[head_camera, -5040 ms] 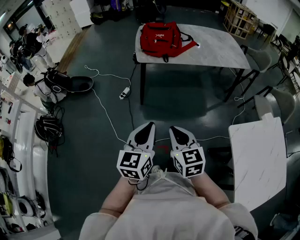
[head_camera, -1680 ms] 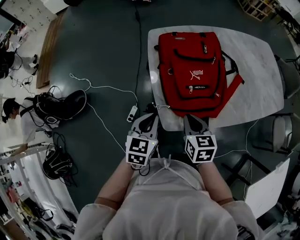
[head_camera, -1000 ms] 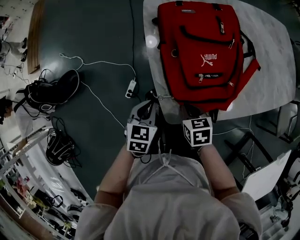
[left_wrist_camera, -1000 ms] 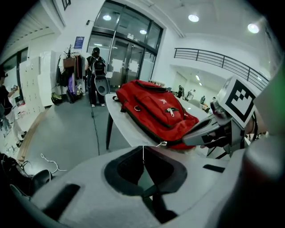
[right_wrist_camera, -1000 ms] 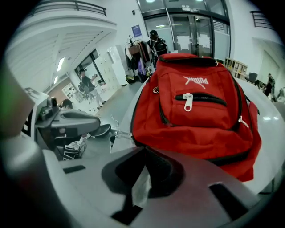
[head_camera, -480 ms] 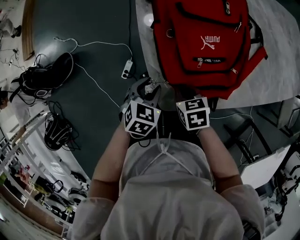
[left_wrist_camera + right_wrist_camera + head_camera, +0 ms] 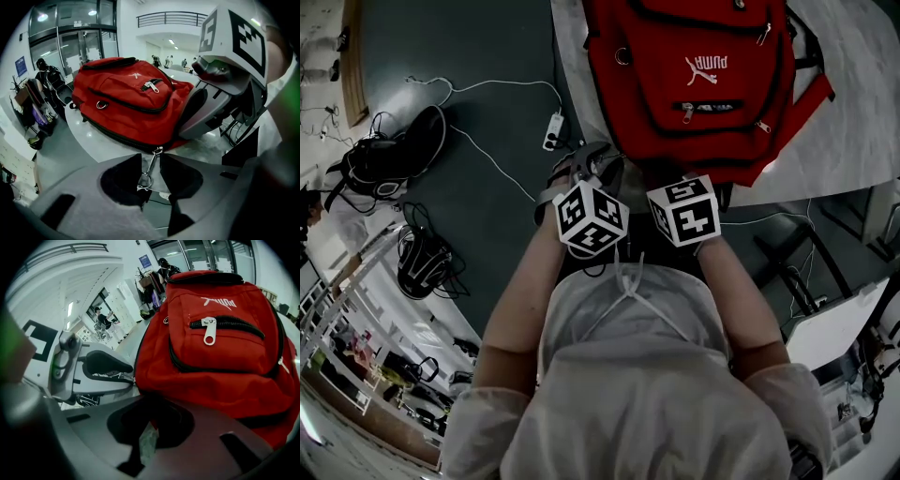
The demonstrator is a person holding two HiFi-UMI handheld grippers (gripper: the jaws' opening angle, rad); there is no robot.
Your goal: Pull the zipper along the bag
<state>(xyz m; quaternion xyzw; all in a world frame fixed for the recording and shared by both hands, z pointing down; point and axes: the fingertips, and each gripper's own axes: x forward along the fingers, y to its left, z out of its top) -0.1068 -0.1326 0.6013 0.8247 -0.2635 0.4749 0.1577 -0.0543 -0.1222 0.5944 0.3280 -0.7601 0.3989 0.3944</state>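
A red backpack lies flat on a white table. In the left gripper view the backpack fills the middle, and a metal zipper pull hangs from its near edge. My left gripper has that pull in the gap between its jaws. The jaws are closing and do not press it. In the head view the left gripper sits at the table's near left corner. My right gripper has its jaws together at the lower edge of the backpack. Whether they pinch fabric is hidden.
On the dark floor to the left lie a power strip with a white cable and black bags. A second white table stands at the lower right. A person stands far behind the bag.
The bag and table have come closer and slid up in the head view. Both grippers now sit at the bag's near edge, and the left gripper's cube has tilted.
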